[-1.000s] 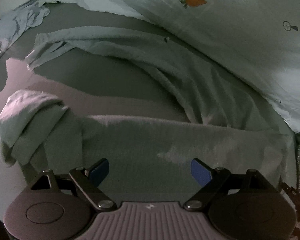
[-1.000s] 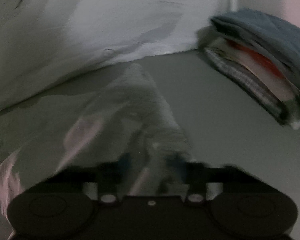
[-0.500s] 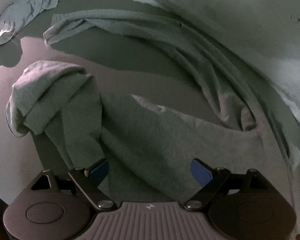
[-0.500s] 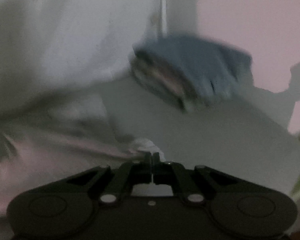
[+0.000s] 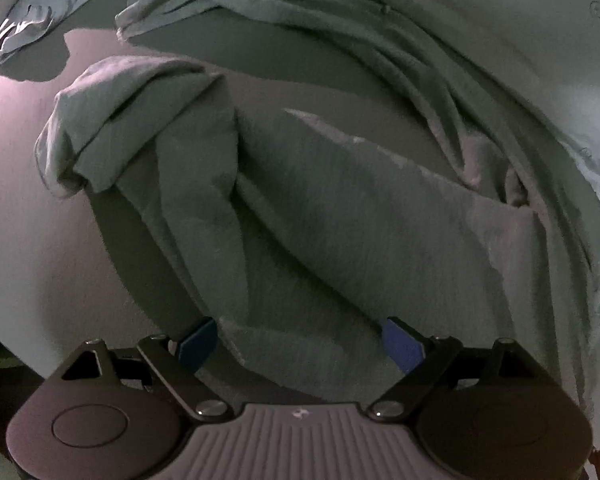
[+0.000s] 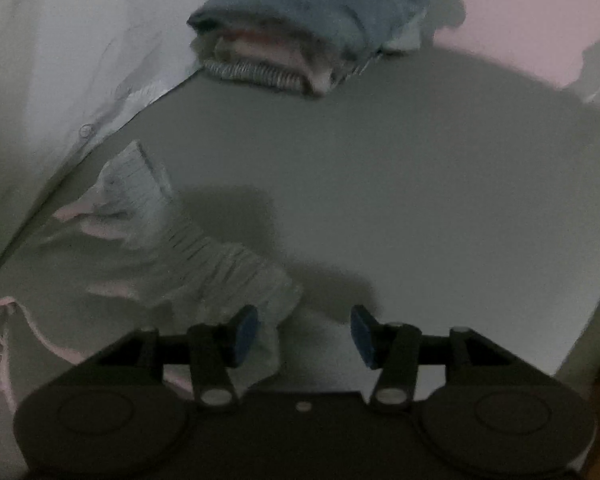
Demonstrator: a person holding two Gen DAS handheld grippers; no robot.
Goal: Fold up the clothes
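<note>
1. left gripper [image 5: 300, 346] jaws wide apart, nothing pinched; it hangs over the grey garment [image 5: 340, 220], which lies crumpled on the bed surface [image 5: 28, 220], one bunched end [image 5: 140, 120] up and left of the gripper.
2. around the garment: a white sheet with small prints [image 5: 520, 40] along its far side, a light blue cloth [image 5: 52, 4] at its far left.
3. right gripper [image 6: 304, 334] jaws about half apart and have just been opening; the ribbed cuff [image 6: 228, 276] lies by the left pad [image 6: 246, 332], not clamped.
4. beyond that cuff: a folded clothes stack [image 6: 300, 40], blue piece on top, well apart from it across bare surface; white sheet [image 6: 60, 60] to the cuff's left.
5. vs earlier: right jaws were shut on pale fabric half a second ago, now released; the left view sits closer to the garment, the carrot print gone from frame.
6. hard to tell: dim light, right view soft; whether the cuff touches the left pad is unclear; garment's near edge hidden behind the left gripper body.
</note>
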